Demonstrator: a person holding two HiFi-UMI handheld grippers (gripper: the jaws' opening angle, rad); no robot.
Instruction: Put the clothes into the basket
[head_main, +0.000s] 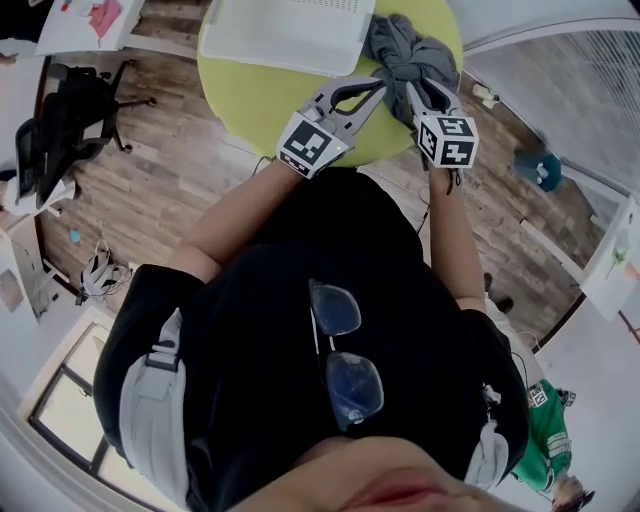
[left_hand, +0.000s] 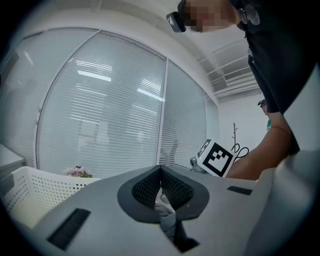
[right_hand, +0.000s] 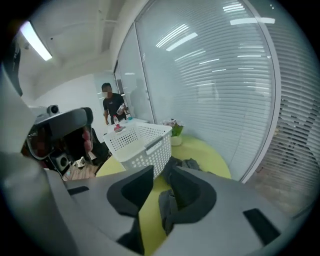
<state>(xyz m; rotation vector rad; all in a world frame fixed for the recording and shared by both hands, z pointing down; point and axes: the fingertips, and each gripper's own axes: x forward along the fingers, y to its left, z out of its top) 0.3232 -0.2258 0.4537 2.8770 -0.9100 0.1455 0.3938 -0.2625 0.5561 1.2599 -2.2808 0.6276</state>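
My left hand-held gripper (left_hand: 161, 170) is pinched on a fold of the grey garment (head_main: 405, 50), which lies bunched at the far right edge of the bench (head_main: 250, 100) beside the basket (head_main: 290, 35). My right hand-held gripper (right_hand: 159, 172) stands slightly parted, clamping nothing. The cloth looks soft and floppy, I'd judge, so grab a thick bunch

Grey cloth (head_main: 405, 50) heaped on green table (head_main: 250, 105), just right of white basket (head_main: 285, 30). Left gripper (head_main: 380, 88) and right gripper (head_main: 415, 88) both reach its near edge.
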